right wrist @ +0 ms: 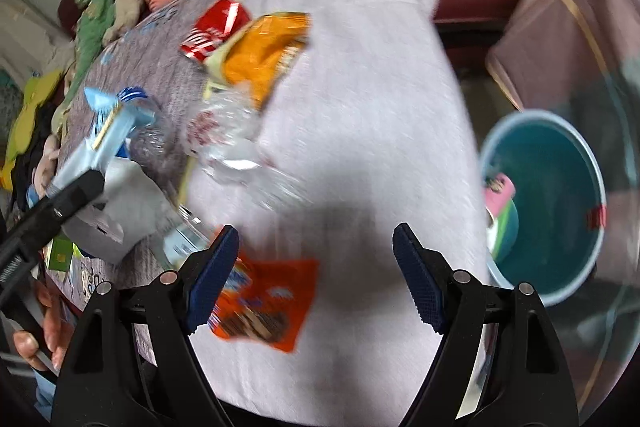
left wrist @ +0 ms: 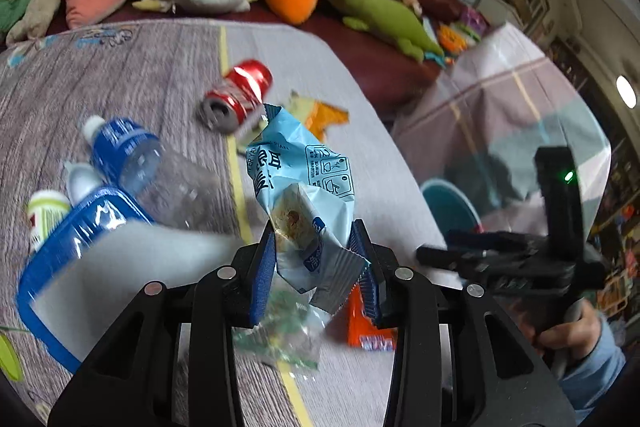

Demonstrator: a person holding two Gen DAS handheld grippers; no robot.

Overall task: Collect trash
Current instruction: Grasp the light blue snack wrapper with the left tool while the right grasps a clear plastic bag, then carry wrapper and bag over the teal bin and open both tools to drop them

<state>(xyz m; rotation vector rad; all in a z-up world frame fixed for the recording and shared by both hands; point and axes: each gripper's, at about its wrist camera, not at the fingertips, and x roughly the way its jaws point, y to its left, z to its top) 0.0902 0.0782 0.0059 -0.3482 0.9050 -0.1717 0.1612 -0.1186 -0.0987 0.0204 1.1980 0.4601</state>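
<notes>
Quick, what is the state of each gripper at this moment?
Left gripper: closed on the light blue wrapper.
Right gripper: open, holding nothing.

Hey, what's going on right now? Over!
Left gripper shut on blue wrapper. Right gripper open, empty, over orange packet. Bin beside table, path clear.
</notes>
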